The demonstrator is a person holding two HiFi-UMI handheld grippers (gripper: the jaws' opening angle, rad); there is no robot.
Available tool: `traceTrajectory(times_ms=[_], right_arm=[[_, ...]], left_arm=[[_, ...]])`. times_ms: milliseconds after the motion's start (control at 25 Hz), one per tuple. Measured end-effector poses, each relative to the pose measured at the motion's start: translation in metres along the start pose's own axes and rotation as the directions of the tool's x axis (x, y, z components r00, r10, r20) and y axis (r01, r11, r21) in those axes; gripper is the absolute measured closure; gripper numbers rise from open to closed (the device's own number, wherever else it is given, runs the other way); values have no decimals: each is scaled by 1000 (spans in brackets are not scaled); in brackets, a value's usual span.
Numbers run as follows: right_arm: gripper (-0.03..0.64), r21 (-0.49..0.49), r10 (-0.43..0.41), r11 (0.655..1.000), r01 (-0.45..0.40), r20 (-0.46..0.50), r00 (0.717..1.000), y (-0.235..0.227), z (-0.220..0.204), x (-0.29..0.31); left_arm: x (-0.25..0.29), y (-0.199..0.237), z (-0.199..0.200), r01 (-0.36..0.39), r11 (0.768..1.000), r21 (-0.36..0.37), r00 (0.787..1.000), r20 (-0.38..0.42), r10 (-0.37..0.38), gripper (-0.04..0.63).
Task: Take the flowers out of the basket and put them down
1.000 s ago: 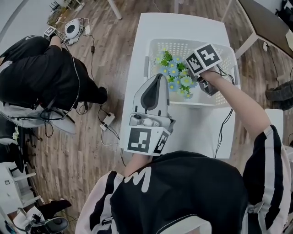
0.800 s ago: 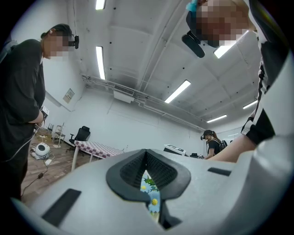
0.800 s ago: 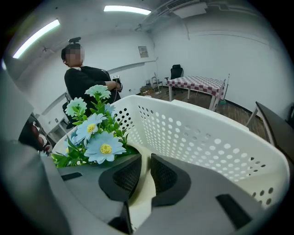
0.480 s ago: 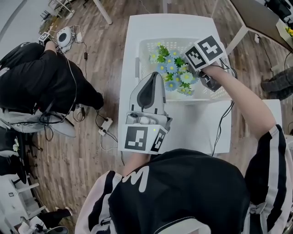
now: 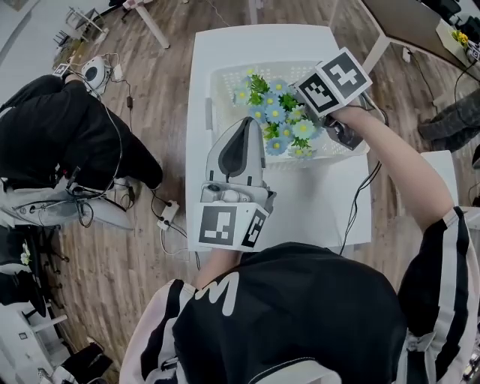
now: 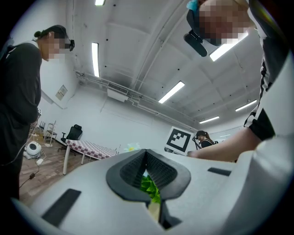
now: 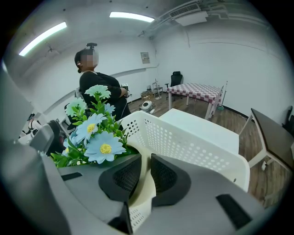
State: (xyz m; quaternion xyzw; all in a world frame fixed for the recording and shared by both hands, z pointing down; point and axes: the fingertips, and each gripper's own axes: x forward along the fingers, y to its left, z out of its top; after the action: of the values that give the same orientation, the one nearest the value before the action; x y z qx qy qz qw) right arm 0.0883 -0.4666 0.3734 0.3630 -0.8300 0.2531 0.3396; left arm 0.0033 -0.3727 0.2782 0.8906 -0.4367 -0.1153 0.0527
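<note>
A bunch of blue flowers (image 5: pixel 279 120) with green leaves stands in the white perforated basket (image 5: pixel 225 82) on the white table (image 5: pixel 315 202). My left gripper (image 5: pixel 251 126) reaches into the bunch from the near side. In the left gripper view its pads meet at the tips (image 6: pixel 147 153) with green leaves (image 6: pixel 149 186) caught between them. My right gripper (image 5: pixel 322 124) sits at the basket's right side under its marker cube. In the right gripper view its jaws (image 7: pixel 146 158) are shut on the basket's rim (image 7: pixel 142 183), with the flowers (image 7: pixel 94 133) just to their left.
A person in black (image 5: pixel 67 142) sits on the wooden floor left of the table, amid cables and a power strip (image 5: pixel 166 217). A dark table (image 5: pixel 420 22) stands at the top right. A small white surface (image 5: pixel 442 161) is beside the table's right edge.
The head view has drifted, so the table and basket sit further left and higher. Both grippers keep their places at the flowers and the basket rim.
</note>
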Motion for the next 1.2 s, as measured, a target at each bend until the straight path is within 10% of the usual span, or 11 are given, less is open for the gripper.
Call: traceTrajectory(times_ms=[1200], right_arm=[[546,-14,-23,1000,26,161,987,34,0,-78]], left_arm=[[-30,-55,-2,54,996,65,998,23,-56,600]])
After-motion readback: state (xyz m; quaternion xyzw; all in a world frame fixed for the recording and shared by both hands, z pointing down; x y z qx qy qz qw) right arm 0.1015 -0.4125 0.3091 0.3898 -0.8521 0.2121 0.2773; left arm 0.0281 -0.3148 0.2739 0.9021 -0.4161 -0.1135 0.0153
